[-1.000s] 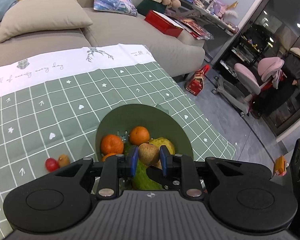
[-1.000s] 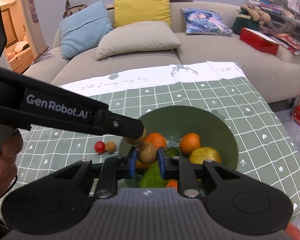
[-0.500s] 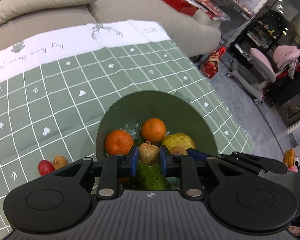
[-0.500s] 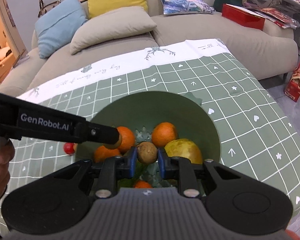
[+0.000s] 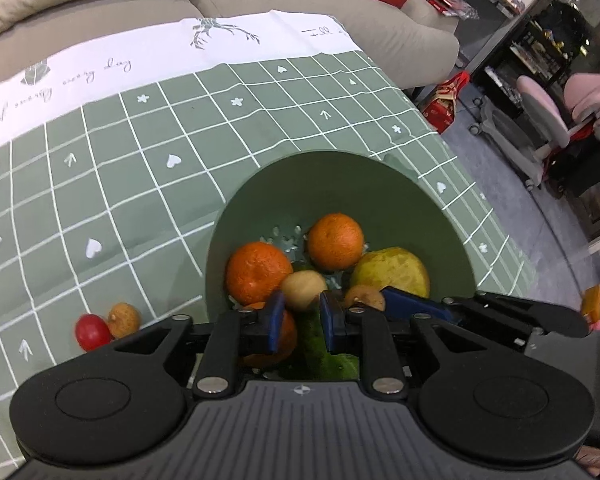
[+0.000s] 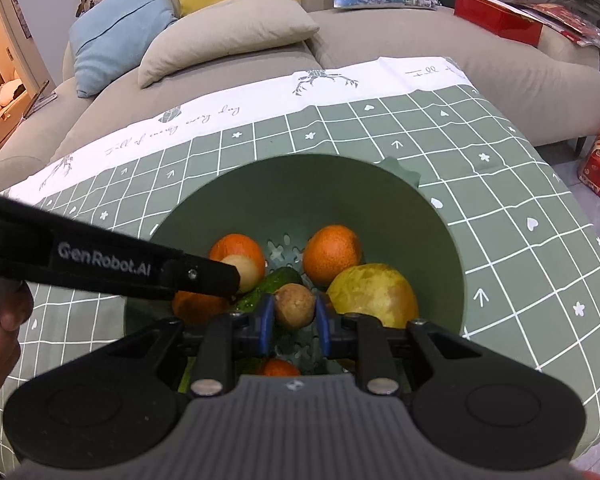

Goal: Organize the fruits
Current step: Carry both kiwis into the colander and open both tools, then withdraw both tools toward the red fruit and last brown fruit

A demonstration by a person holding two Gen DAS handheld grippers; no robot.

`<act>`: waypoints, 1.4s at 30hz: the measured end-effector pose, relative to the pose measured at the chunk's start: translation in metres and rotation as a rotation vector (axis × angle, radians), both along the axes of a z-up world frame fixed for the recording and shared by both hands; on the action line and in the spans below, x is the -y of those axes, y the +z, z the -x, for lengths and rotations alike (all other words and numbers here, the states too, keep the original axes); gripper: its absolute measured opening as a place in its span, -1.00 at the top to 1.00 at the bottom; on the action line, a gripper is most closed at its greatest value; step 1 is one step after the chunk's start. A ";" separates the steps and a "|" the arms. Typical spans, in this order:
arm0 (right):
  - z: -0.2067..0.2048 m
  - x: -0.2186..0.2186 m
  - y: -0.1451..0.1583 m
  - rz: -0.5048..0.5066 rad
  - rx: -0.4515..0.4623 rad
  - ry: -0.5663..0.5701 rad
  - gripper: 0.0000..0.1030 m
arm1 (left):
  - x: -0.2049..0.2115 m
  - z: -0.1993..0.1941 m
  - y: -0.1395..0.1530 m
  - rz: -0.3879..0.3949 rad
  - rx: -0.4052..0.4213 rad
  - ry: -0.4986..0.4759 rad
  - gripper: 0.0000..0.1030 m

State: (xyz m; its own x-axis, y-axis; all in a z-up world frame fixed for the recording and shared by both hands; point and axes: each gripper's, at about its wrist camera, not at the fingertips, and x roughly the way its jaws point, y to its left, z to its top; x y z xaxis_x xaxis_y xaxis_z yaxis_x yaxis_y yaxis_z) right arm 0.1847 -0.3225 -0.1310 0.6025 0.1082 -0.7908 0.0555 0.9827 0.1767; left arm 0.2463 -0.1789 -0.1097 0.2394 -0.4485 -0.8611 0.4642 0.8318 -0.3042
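A green bowl (image 5: 340,176) on the checked cloth holds oranges (image 5: 334,240), a yellow pear (image 5: 392,270) and a cucumber (image 5: 320,356). My left gripper (image 5: 300,310) is shut on a small tan fruit (image 5: 303,290) low over the bowl. My right gripper (image 6: 294,318) is shut on a small brown fruit (image 6: 294,306) over the bowl (image 6: 300,176), beside the pear (image 6: 372,294). The left gripper also shows in the right wrist view (image 6: 236,276), and the right gripper in the left wrist view (image 5: 364,300). A red fruit (image 5: 92,332) and a brown one (image 5: 123,319) lie on the cloth left of the bowl.
The green and white tablecloth (image 5: 140,152) covers the table. A beige sofa (image 6: 420,40) with cushions stands behind it. The table's right edge drops to the floor by a red bag (image 5: 444,96) and pink chairs (image 5: 548,112).
Both grippers have come lower and closer over the bowl, each still holding its small fruit. The right gripper's tips now show beside the left gripper.
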 end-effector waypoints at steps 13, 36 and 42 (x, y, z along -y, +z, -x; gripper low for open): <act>0.004 -0.005 0.014 0.019 -0.004 0.019 0.30 | -0.001 0.014 0.026 -0.019 0.051 -0.010 0.25; 0.045 -0.096 0.077 0.044 0.108 0.196 -0.41 | -0.131 0.098 0.076 -0.146 0.343 0.157 0.24; 0.055 -0.137 0.068 0.058 0.099 0.293 -0.41 | -0.164 0.112 0.062 -0.157 0.330 0.236 0.24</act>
State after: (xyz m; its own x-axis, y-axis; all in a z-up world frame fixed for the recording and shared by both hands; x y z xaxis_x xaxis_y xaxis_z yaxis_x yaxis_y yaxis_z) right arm 0.1292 -0.1852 -0.0629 0.6266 0.2454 -0.7397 -0.2466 0.9628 0.1105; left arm 0.1348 -0.0150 -0.0477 0.5940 -0.2182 -0.7743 0.3069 0.9512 -0.0326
